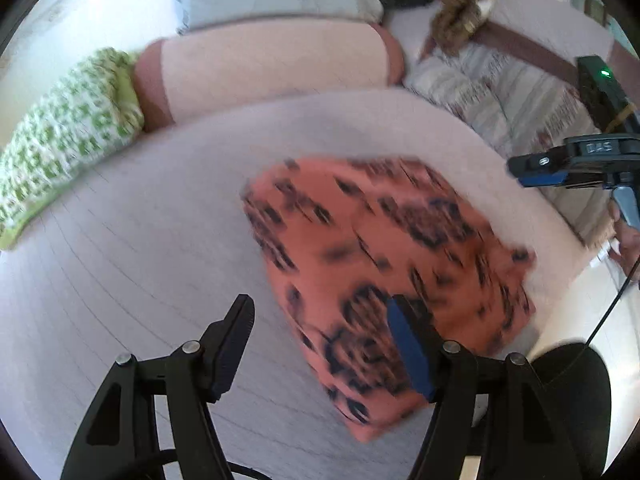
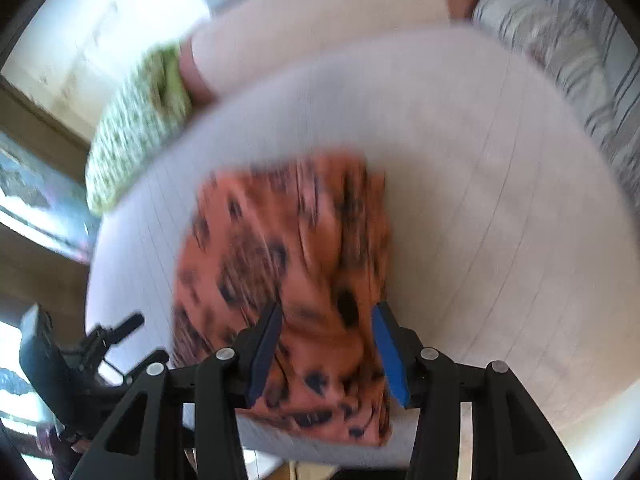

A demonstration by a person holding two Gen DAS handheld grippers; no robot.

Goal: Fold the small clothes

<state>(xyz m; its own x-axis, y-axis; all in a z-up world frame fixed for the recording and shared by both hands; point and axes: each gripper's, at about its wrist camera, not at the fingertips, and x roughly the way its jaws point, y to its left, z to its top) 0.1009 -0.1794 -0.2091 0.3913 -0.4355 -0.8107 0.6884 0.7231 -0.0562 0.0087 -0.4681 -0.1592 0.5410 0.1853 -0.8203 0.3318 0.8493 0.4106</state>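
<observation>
An orange garment with dark blotchy print lies folded on the white bed cover. My left gripper hangs open above the garment's near left edge; its right finger is over the cloth and its left finger over bare cover. In the right wrist view the same garment lies rumpled under my right gripper, whose jaws stand apart with the blue pads clear of the cloth. From the left wrist view the right gripper is seen off the garment's far right side, with nothing in it.
A pink bolster and a green-patterned pillow lie along the far side of the bed. A striped blanket is bunched at the right. The bed's edge runs close below the garment. A dark round object sits off the bed.
</observation>
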